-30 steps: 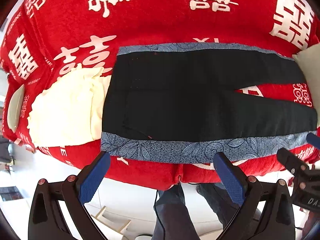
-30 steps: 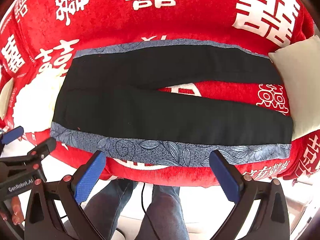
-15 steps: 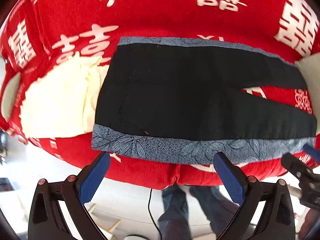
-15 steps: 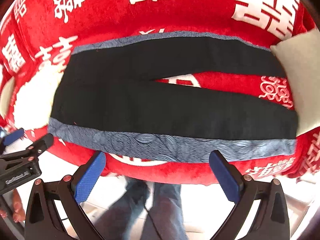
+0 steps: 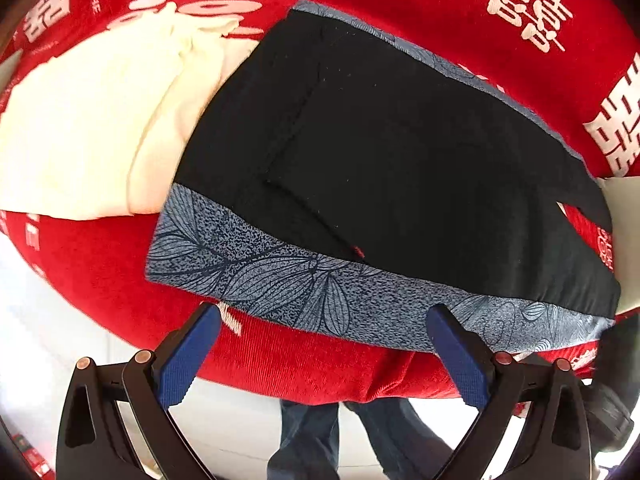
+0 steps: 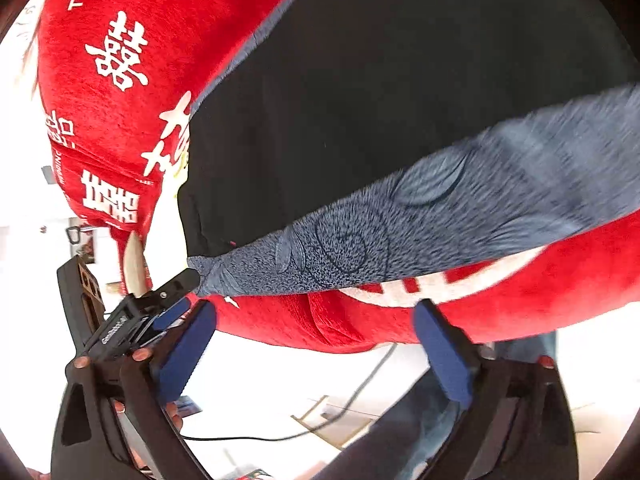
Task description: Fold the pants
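Observation:
Black pants (image 5: pixel 400 152) with a blue-grey leaf-print side band (image 5: pixel 320 296) lie flat on a red cover, waist to the left. My left gripper (image 5: pixel 322 340) is open, its blue pads just short of the band's near edge by the waist. In the right wrist view the pants (image 6: pixel 380 100) fill the frame and the band (image 6: pixel 400 232) runs across. My right gripper (image 6: pixel 316 340) is open below the band. The left gripper's finger (image 6: pixel 182 280) shows there at the band's waist corner.
The red cover (image 5: pixel 440 12) with white characters drapes over the front edge. A cream cloth (image 5: pixel 92 120) lies left of the waist. A cream cushion (image 5: pixel 624 208) sits at the right. The person's legs (image 5: pixel 320 432) and white floor are below.
Both grippers have moved in close to the near edge of the pants. The left one has closed on the waist corner area; the right view has swung and tilted toward the waist.

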